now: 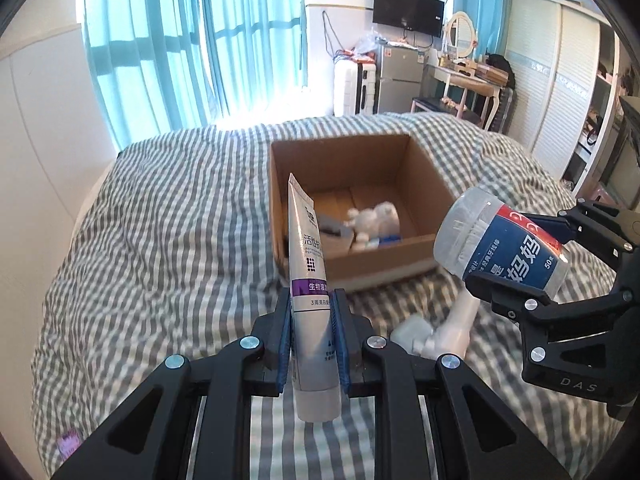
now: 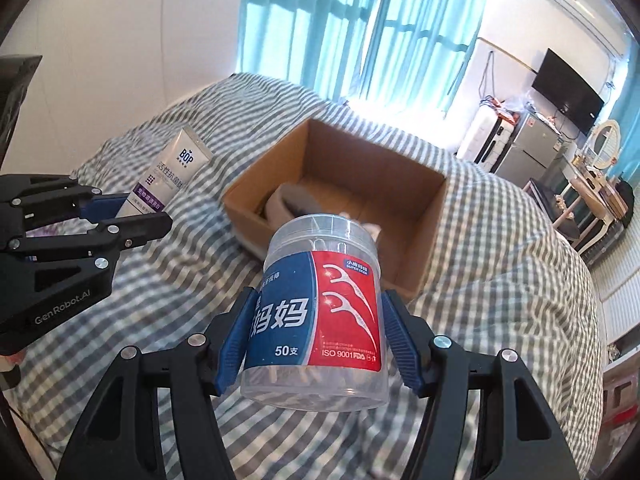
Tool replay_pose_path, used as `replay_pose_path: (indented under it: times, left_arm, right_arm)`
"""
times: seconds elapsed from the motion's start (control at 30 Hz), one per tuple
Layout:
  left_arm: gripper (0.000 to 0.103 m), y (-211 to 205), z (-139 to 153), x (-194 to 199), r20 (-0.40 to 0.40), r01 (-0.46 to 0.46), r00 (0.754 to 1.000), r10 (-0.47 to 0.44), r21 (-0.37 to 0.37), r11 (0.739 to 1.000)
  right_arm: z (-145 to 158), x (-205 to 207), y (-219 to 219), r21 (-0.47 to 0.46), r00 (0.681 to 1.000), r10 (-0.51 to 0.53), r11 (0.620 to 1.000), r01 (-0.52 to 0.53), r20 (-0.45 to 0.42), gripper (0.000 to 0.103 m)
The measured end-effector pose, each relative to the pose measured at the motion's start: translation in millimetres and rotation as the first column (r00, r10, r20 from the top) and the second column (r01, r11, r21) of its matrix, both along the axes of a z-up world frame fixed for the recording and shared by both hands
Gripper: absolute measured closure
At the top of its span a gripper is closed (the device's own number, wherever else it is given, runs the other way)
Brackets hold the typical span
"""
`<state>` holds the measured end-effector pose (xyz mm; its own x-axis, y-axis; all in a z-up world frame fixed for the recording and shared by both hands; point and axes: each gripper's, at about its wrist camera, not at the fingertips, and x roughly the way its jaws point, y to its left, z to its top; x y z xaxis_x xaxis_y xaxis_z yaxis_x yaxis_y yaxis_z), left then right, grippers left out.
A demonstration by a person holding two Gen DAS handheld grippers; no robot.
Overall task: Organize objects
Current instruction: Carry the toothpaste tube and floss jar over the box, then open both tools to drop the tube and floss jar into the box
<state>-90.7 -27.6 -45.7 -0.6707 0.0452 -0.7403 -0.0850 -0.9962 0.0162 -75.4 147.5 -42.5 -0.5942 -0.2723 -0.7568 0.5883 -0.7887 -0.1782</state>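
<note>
A: What does each hand-held gripper carry?

B: The left hand-held gripper [image 1: 312,334] clamps a toothpaste tube [image 1: 310,280]; the right hand-held gripper [image 2: 316,332] grips a floss-pick jar [image 2: 320,312].

A: And ahead?

B: An open cardboard box [image 1: 420,260] on the striped bed [image 1: 160,240], with a white spray bottle [image 1: 444,330] lying near it.

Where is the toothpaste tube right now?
The toothpaste tube stands clamped in the left gripper, above the bed, just short of the cardboard box.

"BOP" tube [image 2: 176,172]; "ISO 9001" jar [image 2: 316,312]
</note>
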Motion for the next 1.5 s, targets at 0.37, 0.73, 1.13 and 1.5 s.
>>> replay_pose_path:
  times: [0.37,0.73,1.13,1.5]
  left_arm:
    - [0.084,1.6,15.5,-72.6,-0.031,0.015,0.999,-0.015,0.004,1.000]
    - [0.084,-0.1,-8.5,-142.1,0.013,0.037,0.999,-0.037,0.002,0.999]
    - [0.084,7.9,-54.0,-183.8,0.089,0.091,0.992,-0.093,0.023,0.996]
    - [0.082,15.7,-71.8,-190.7,0.121,0.121,0.984,-0.128,0.065,0.991]
  right_arm:
    - [23.6,-61.5,-8.6,-0.067,0.998,-0.053,0.996,0.051,-0.022,0.041]
    - [14.0,-136.7,-19.4,-0.104,0.994,-0.112,0.988,0.111,-0.007,0.041]
    - [-27.9,-199.6,-24.4,-0.109,0.988,-0.145,0.983,0.150,0.051,0.041]
    - [-47.7,-209.3,-13.1,-0.146,0.981,-0.163,0.973,0.178,0.106,0.041]
